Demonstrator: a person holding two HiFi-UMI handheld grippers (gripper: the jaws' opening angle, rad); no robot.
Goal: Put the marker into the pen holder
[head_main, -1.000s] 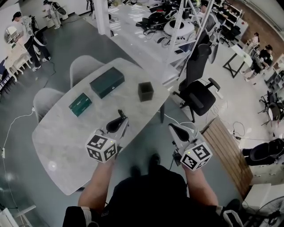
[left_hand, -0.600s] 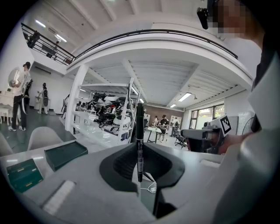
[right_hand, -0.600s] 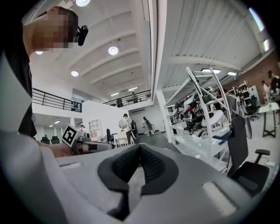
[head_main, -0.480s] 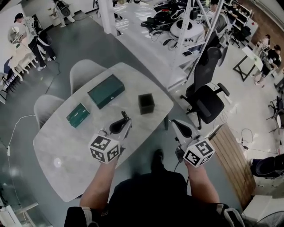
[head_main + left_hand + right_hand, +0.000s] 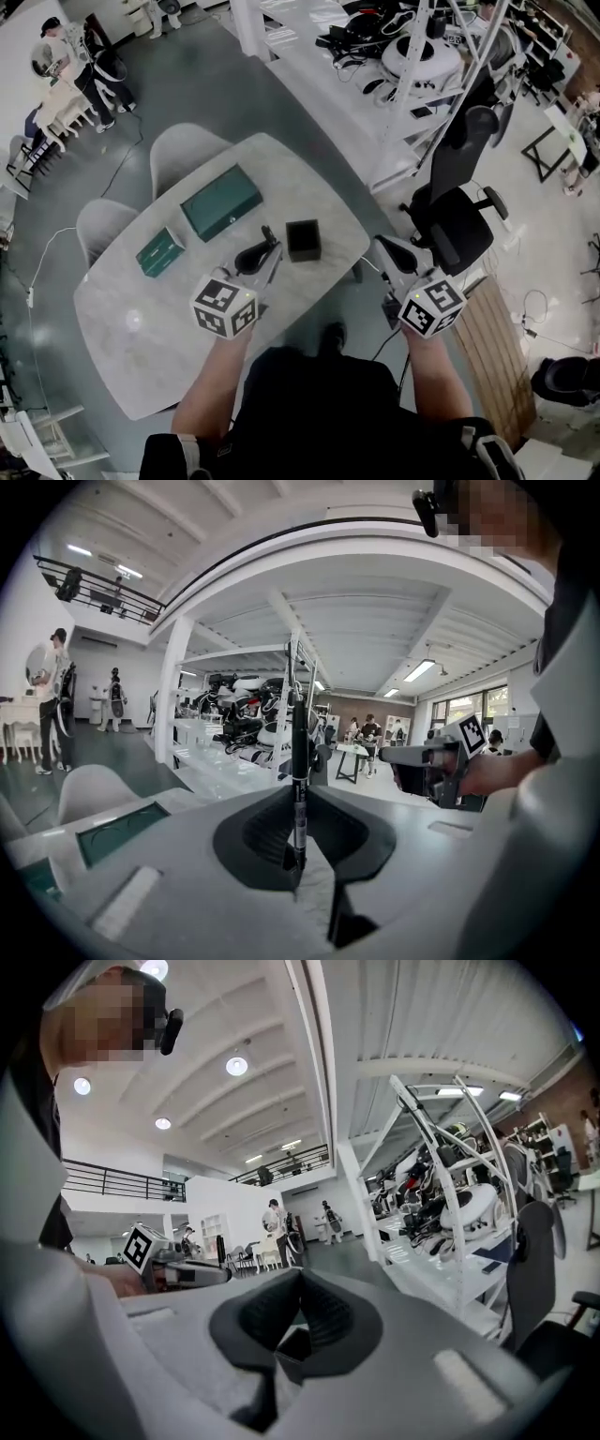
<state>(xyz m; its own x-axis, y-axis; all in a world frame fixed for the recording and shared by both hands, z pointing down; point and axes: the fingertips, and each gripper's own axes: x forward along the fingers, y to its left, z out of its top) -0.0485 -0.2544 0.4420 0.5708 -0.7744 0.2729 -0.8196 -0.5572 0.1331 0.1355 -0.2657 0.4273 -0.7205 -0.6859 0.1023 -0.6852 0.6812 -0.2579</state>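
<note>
Marker [image 5: 298,761] stood upright, clamped between left gripper [image 5: 298,860] fingers [image 5: 251,829], held above desk [image 5: 141,337] just beside black pen holder [image 5: 303,240] on its left in head view, not inside it. Pen holder sat on desk near the right edge, opening up. Right gripper [image 5: 386,253] hung past desk edge, fingers closed together, nothing between them. Large green box [image 5: 220,202] and small green box [image 5: 159,251] lay further left on desk, apart from each other.

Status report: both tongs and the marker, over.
Left tongs shut on marker, upright, just left of pen holder, not yet in. Right tongs shut, empty, past the table edge. Large green box, small green box farther left, not in the way.
</note>
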